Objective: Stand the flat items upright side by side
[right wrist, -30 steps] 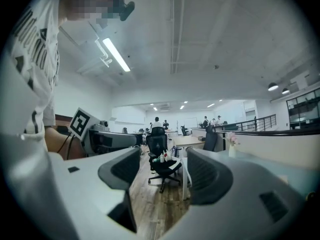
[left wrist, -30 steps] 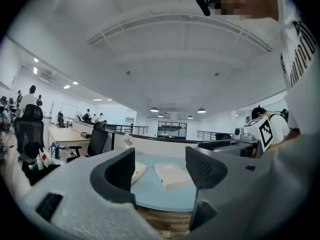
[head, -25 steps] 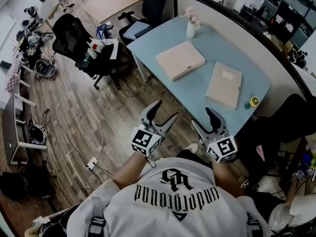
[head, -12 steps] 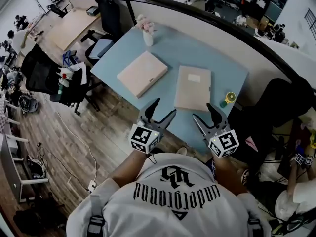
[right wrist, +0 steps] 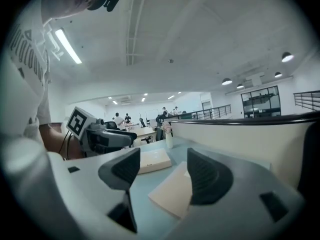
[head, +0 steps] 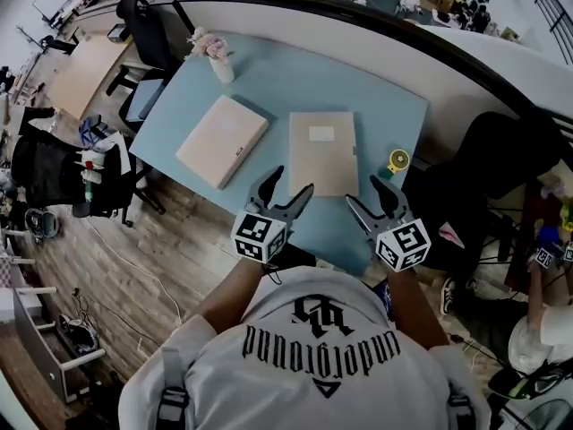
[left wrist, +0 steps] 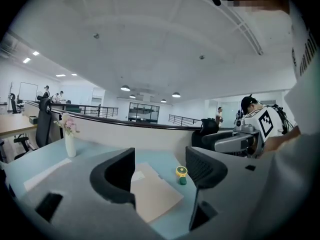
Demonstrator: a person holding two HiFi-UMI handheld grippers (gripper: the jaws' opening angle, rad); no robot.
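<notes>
Two flat beige folders lie on the light blue table (head: 269, 83). One folder (head: 222, 140) lies tilted at the left; the other folder (head: 322, 151) lies in the middle, also seen as folder (left wrist: 155, 194) and folder (right wrist: 172, 189). My left gripper (head: 286, 186) hovers open over the table's near edge, just left of the middle folder's near corner. My right gripper (head: 372, 191) hangs open at that folder's near right. Nothing is between either pair of jaws. In the right gripper view the left folder (right wrist: 154, 160) lies farther back.
A white vase with pink flowers (head: 215, 56) stands at the table's far left corner. A small yellow and green object (head: 397, 159) sits right of the middle folder. A partition wall (head: 376, 34) runs behind the table. Office chairs (head: 143, 25) stand left, a dark chair (head: 501, 164) right.
Both grippers have come forward from over the floor to the table's near edge. The table and folders now lie closer and more centred in the head view.
</notes>
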